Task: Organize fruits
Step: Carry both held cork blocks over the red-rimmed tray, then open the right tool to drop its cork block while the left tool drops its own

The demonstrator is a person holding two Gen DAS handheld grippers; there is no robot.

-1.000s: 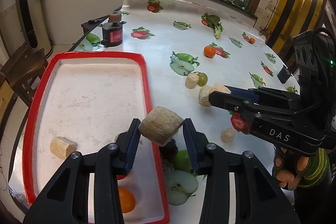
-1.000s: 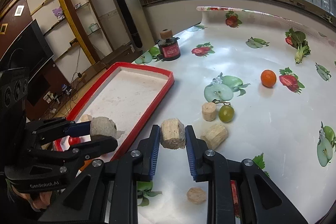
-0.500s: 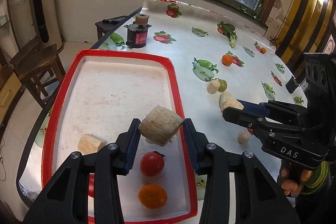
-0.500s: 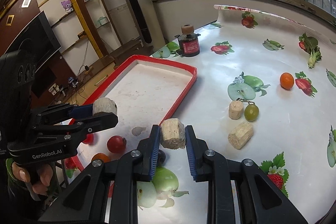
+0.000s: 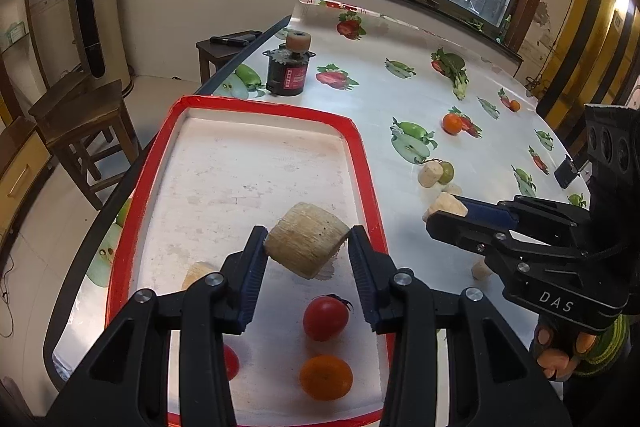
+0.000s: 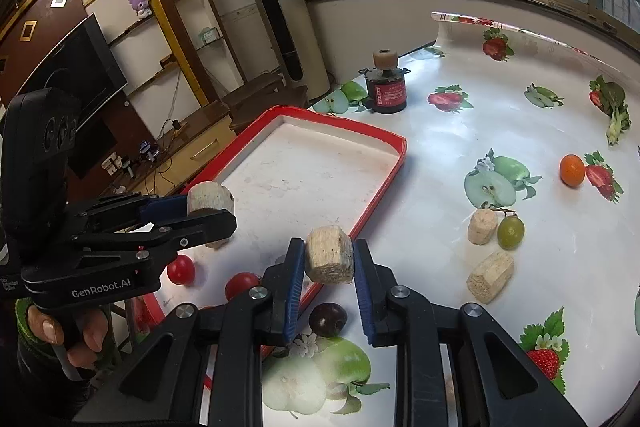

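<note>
The tray (image 5: 362, 155) has a bright red rim around a scuffed white floor. Inside it lie two red tomatoes (image 5: 325, 317) and an orange fruit (image 5: 326, 377). Beside the tray the tablecloth (image 6: 500, 107) is glossy white, printed with green apples and red strawberries. Beyond the tray on that cloth stands a black jar (image 6: 387, 91) with a red label and tan stopper.

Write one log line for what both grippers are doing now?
left gripper: shut on round chunk, over red tray | right gripper: shut on small chunk
</note>
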